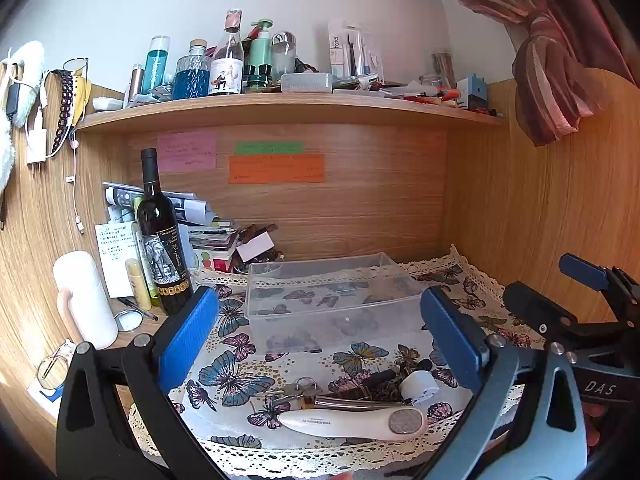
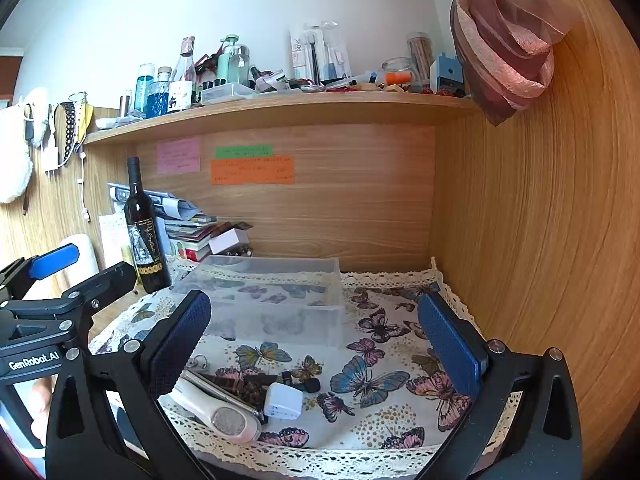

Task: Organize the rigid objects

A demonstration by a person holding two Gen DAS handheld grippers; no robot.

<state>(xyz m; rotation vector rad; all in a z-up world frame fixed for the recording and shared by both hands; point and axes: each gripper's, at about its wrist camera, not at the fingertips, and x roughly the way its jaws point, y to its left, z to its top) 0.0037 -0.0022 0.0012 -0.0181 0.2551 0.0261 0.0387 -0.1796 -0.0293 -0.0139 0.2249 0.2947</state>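
A clear plastic bin (image 1: 324, 300) stands empty on the butterfly cloth (image 1: 240, 364), also in the right wrist view (image 2: 276, 300). In front of it lies a pile: a white foot file (image 1: 352, 423) (image 2: 218, 412), a white plug adapter (image 1: 418, 387) (image 2: 283, 402), keys (image 1: 298, 392), a metal tool (image 1: 352, 403) and dark hair clips (image 1: 368, 384). My left gripper (image 1: 320, 344) is open above the pile and holds nothing. My right gripper (image 2: 316, 346) is open to the right of the pile, empty. Each gripper shows in the other's view.
A dark wine bottle (image 1: 160, 240), a white flask (image 1: 84, 300), a small round mirror (image 1: 129, 319), pens and stacked books (image 1: 208, 240) crowd the back left. A cluttered shelf (image 1: 280, 110) hangs above. Wooden walls close the back and right (image 2: 540, 240).
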